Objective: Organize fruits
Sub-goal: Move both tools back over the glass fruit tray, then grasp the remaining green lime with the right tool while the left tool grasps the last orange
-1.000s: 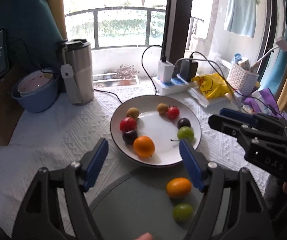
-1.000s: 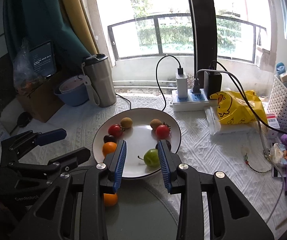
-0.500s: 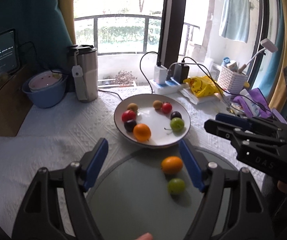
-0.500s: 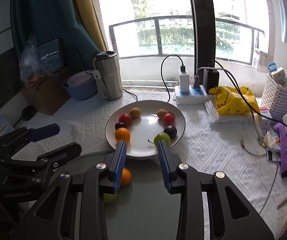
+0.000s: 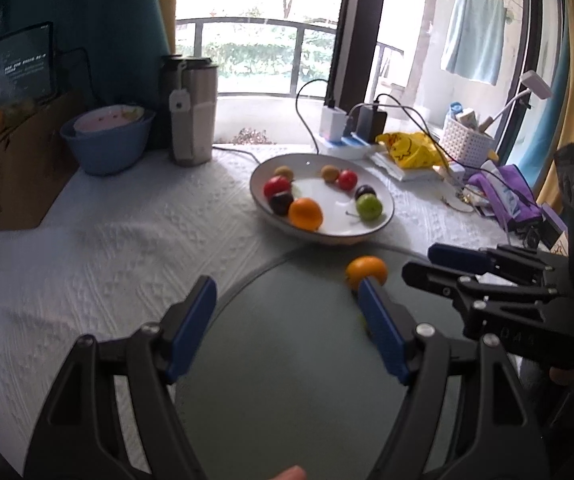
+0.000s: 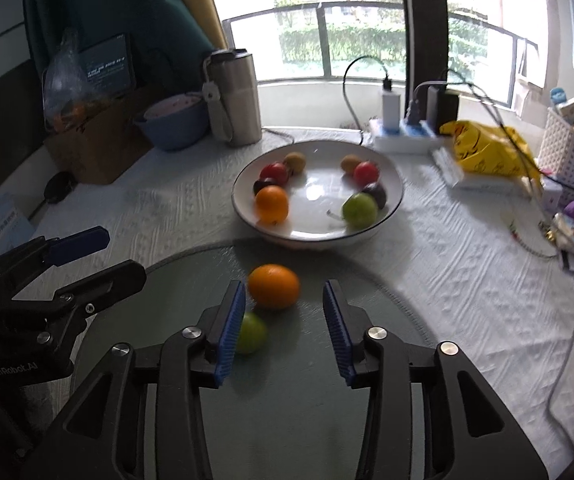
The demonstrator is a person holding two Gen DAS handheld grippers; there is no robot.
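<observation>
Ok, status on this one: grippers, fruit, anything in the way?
Left gripper open, empty. Right gripper opening, empty, orange just ahead of its fingers. Green fruit beside it on glass disc. Nothing blocking.

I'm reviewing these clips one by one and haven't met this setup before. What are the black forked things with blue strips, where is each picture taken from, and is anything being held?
There is no robot here: a person holds a two-finger tool in each hand, with a camera on each looking along its fingers. One picture is from the left tool, the other from the right tool; each also shows the other tool at its edge. On the white tablecloth stands a white plate with fruit of several colours. Nearer lies a round grey-green mat carrying an orange and a green fruit. Neither tool holds anything. The left one is open; the right one's jaws are opening, with the orange just beyond its fingertips.
</observation>
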